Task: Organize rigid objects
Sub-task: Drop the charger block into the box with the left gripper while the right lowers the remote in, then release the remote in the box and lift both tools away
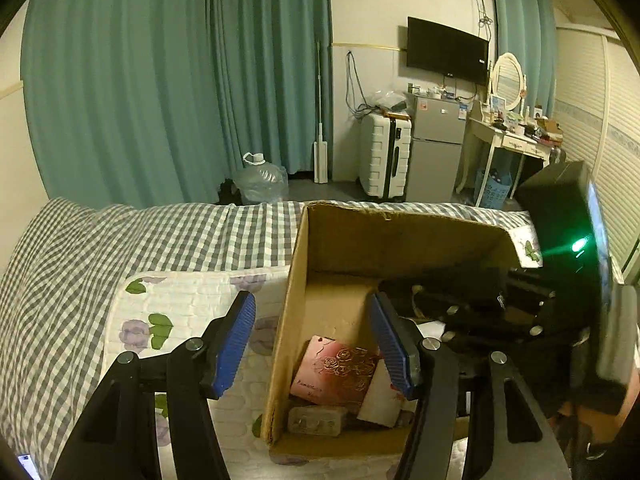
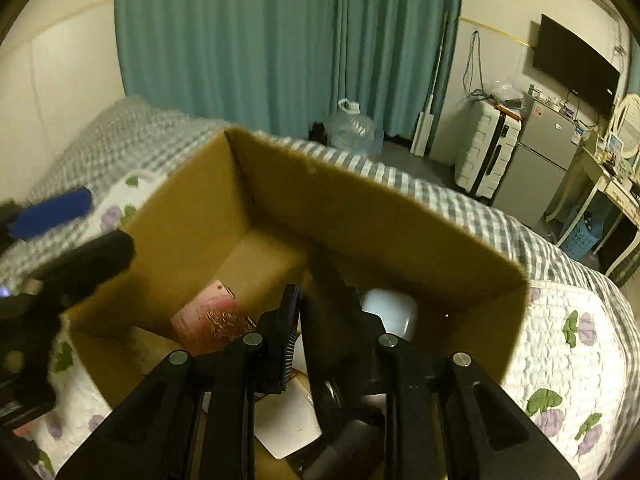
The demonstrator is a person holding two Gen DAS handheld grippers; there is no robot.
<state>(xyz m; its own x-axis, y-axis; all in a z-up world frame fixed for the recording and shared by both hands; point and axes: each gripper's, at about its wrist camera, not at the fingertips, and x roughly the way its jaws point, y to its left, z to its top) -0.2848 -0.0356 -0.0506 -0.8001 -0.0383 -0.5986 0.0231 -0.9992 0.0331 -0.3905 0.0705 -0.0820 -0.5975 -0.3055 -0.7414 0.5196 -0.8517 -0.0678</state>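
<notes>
While a dark, flat object (image 2: 328,300) is being clamped by the right gripper (image 2: 320,344) inside the cardboard box (image 2: 192,216) | left gripper (image 1: 312,344) is being held spread wide, straddling the box wall.

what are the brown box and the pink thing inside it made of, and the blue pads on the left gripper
Brown open box: corrugated cardboard, matte, with raw, slightly ragged cut edges. Pink flat rectangular box inside it: probably printed card or paperboard, with a shiny gold rose pattern. Blue pads on the left gripper: ribbed, dull surface, likely rubber or soft plastic.
</notes>
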